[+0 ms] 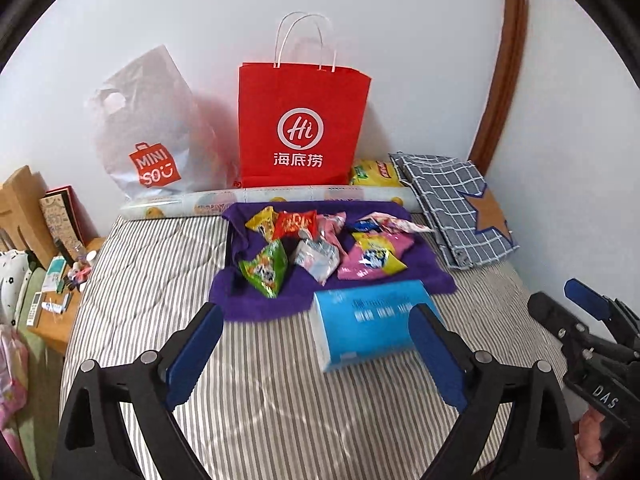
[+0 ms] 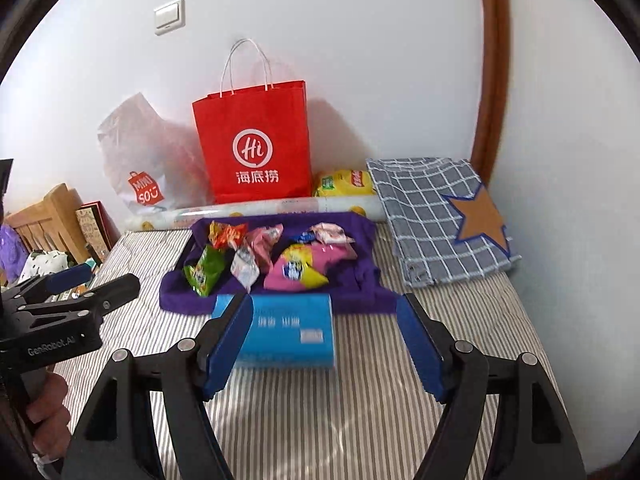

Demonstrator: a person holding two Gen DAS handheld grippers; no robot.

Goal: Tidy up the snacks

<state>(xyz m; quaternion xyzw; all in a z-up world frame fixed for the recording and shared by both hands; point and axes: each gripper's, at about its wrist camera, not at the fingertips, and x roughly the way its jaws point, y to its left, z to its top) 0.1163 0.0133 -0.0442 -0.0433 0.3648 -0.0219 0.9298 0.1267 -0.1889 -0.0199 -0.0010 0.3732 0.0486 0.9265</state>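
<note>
Both tools, left tool (image 1: pixel 316 340) and right tool (image 2: pixel 324 336), hang spread above the blue box (image 2: pixel 288 330).

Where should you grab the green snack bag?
Grip the green snack bag by its flat sealed top edge, coming from above and the near left side. That end pokes up clear of the purple cloth, while silver and pink packets crowd its right.

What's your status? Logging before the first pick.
Left tool open, right tool open, both empty. Snack packets loose on purple cloth. Blue tissue pack lies between tools and snacks.
</note>
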